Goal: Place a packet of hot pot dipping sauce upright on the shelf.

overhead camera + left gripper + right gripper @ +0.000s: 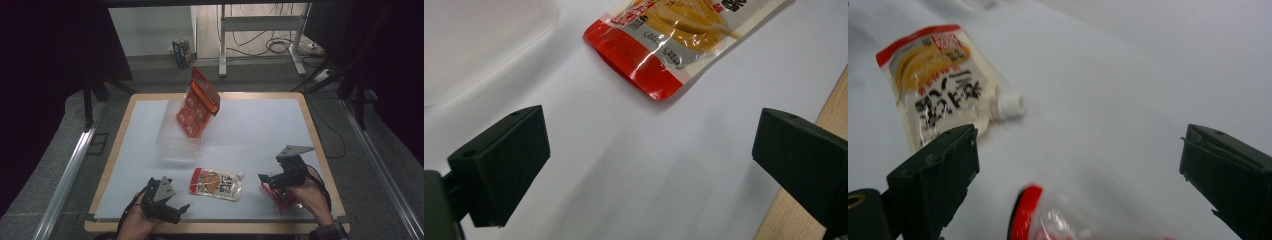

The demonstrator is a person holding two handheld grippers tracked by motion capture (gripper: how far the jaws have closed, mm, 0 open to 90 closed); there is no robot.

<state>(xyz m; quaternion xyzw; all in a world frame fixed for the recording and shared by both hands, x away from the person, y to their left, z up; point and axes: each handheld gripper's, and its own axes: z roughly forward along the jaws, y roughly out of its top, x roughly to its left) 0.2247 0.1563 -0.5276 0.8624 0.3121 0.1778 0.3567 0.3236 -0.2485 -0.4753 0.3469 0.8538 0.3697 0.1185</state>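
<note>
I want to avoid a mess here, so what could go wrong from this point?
The orange package leans tilted out of the clear plastic container; a knock there could tip it onto the table. The right gripper hangs open just above a red-edged clear packet, which looks slippery and may slide away as the jaws shut. The spouted pouch lies between both grippers, so either arm could nudge it.

White spouted drink pouch with red end (943, 85) lying near the table's near edge, bold black printed characters too blurred to read, small print on its red-and-grey end (659, 47) illegible, orange blister card (197, 105) far off, lettering unreadable
</note>
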